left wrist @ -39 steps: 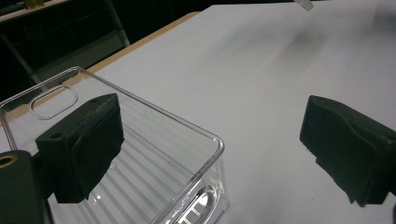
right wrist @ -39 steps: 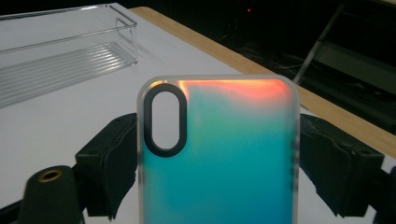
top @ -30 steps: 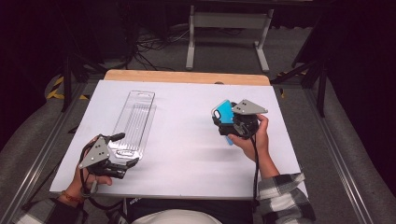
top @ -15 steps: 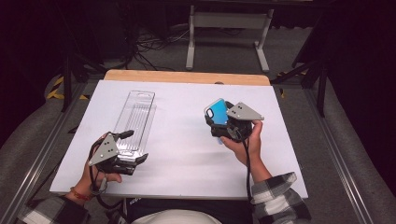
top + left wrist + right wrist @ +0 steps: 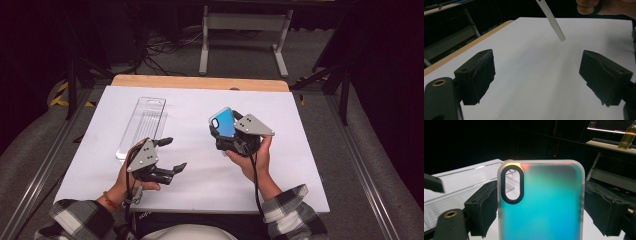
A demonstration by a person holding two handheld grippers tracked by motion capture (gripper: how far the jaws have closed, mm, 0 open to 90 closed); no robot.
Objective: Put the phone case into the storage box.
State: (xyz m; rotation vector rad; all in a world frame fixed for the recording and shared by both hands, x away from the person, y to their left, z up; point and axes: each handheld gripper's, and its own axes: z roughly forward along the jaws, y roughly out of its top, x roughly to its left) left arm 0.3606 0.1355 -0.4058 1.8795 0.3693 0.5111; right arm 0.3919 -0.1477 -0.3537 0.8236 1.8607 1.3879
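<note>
The phone case (image 5: pixel 541 205) is translucent plastic, frosted at its rim, with a glossy blue-green sheen and a black ring round the camera opening. The packaging tray (image 5: pixel 142 127) is clear, shiny, ribbed plastic. The tabletop (image 5: pixel 310 150) has a matt white, smooth sheet over a wooden far edge. The fingers (image 5: pixel 477 75) bear dull black, slightly rough rubbery pads. The sleeves (image 5: pixel 292 212) are plaid cloth.

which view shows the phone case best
The right gripper view: the phone case stands close up, clamped between the right gripper's pads, its oval camera cutout plain. The high view shows it small and tilted above the table. The left gripper view shows its pale edge.
</note>
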